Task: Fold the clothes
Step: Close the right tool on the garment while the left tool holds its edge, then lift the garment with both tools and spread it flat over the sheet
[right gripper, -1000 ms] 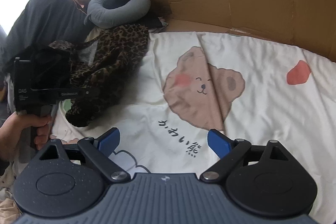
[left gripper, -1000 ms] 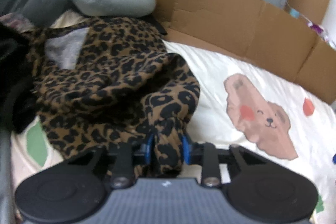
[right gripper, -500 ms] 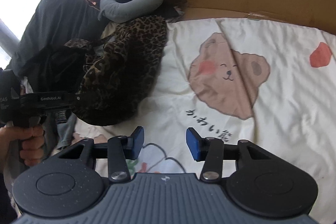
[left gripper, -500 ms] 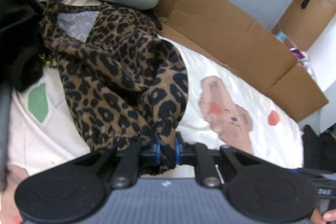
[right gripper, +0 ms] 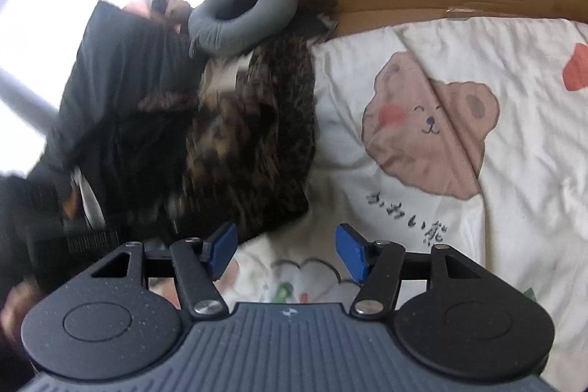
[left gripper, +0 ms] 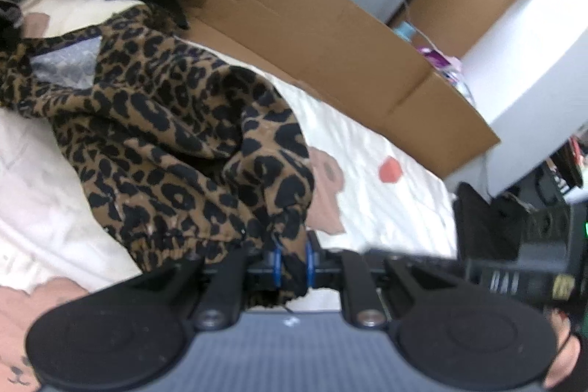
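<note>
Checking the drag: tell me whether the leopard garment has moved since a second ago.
Yes. The leopard garment has spread rightward toward the bear print.

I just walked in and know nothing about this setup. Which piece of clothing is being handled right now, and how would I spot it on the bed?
Start at the white bedsheet printed with a pink cartoon bear. At its left side, below the grey curved pillow, lies the leopard-print garment, its hem pinched in the left gripper. It alone has black spots on brown; the clothes beside it are plain dark.
</note>
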Action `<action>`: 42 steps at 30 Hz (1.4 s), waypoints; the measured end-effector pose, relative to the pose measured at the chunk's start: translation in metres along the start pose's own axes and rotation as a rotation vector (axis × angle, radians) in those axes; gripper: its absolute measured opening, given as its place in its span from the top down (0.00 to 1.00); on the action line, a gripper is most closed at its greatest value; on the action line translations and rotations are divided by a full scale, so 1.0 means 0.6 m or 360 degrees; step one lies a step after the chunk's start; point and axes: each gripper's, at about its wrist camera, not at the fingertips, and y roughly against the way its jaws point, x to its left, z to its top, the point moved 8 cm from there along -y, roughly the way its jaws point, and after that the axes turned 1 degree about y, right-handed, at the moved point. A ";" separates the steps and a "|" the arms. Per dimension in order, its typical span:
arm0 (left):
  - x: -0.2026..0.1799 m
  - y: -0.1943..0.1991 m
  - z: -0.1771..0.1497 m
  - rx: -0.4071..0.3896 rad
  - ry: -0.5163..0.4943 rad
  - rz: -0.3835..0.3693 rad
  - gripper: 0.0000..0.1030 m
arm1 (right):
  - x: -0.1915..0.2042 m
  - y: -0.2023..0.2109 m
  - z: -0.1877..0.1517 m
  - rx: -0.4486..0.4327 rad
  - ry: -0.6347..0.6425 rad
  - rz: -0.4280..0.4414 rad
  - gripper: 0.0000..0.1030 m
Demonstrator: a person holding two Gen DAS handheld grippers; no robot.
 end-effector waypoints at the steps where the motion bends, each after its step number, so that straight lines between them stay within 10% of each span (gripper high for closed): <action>1: -0.009 -0.002 -0.010 0.0018 -0.0009 -0.0021 0.88 | -0.001 0.000 0.005 -0.0002 -0.0027 0.0011 0.30; 9: -0.084 -0.009 -0.072 0.0168 -0.0127 -0.0215 0.86 | -0.018 -0.025 0.010 0.0085 -0.0144 0.0014 0.33; 13: -0.075 -0.003 -0.065 0.0213 -0.0190 -0.0199 0.77 | -0.036 -0.037 -0.006 0.0173 -0.0144 0.0032 0.93; 16: -0.063 0.006 -0.048 0.0212 -0.0223 -0.0193 0.43 | -0.053 -0.041 -0.018 0.0201 -0.0099 -0.0012 1.00; 27: 0.028 0.013 0.037 0.0025 -0.0225 0.0095 0.23 | -0.078 -0.046 -0.039 0.0226 0.0108 -0.0183 0.98; 33: 0.094 -0.019 0.085 -0.0042 -0.0256 0.0256 0.22 | -0.101 -0.051 -0.042 0.0209 0.0118 -0.0234 0.43; 42: 0.207 -0.093 0.139 -0.0138 -0.0237 0.0489 0.28 | -0.103 -0.097 -0.058 0.0269 0.0181 -0.0239 0.41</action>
